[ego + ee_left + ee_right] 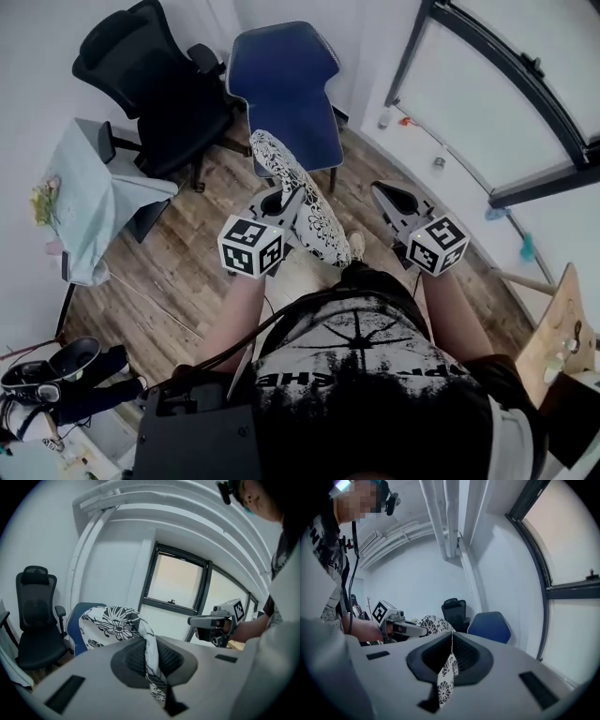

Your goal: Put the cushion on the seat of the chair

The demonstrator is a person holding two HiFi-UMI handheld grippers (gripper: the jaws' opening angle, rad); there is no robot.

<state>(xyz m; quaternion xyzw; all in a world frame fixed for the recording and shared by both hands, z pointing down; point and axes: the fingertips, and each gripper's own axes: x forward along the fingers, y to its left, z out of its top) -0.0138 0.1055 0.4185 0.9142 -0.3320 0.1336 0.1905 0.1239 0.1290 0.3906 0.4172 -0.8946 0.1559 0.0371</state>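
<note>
**Left gripper view.** Shows the left gripper (149, 656) with its fingers closed on a fold of the floral cushion (112, 625). Puts the bulk of the cushion ahead of and left of the fingertips, in front of the blue chair (73, 623). Places the black office chair (35, 616) further left, and the right gripper (192, 620) off to the right before the window (178, 581).

**Right gripper view.** Shows the right gripper (451, 656) with its fingers closed on a thin floral strip (446, 679) that hangs below the pads. Places the left gripper (419, 630) and the cushion (433, 622) left of the fingertips, and the blue chair (490, 626) ahead and to the right.

**Head view.** Adds the layout from above. Shows the cushion (317, 217) held in the air over the wood floor (169, 272), short of the blue chair (295, 127), with the seat lying beyond both sets of fingertips. Does not show any join between the strip and the cushion.

**Markings.** Shows black-and-white square markers on both cubes. Shows white lettering on the shirt (366, 366), inverted and cropped, not readable.
</note>
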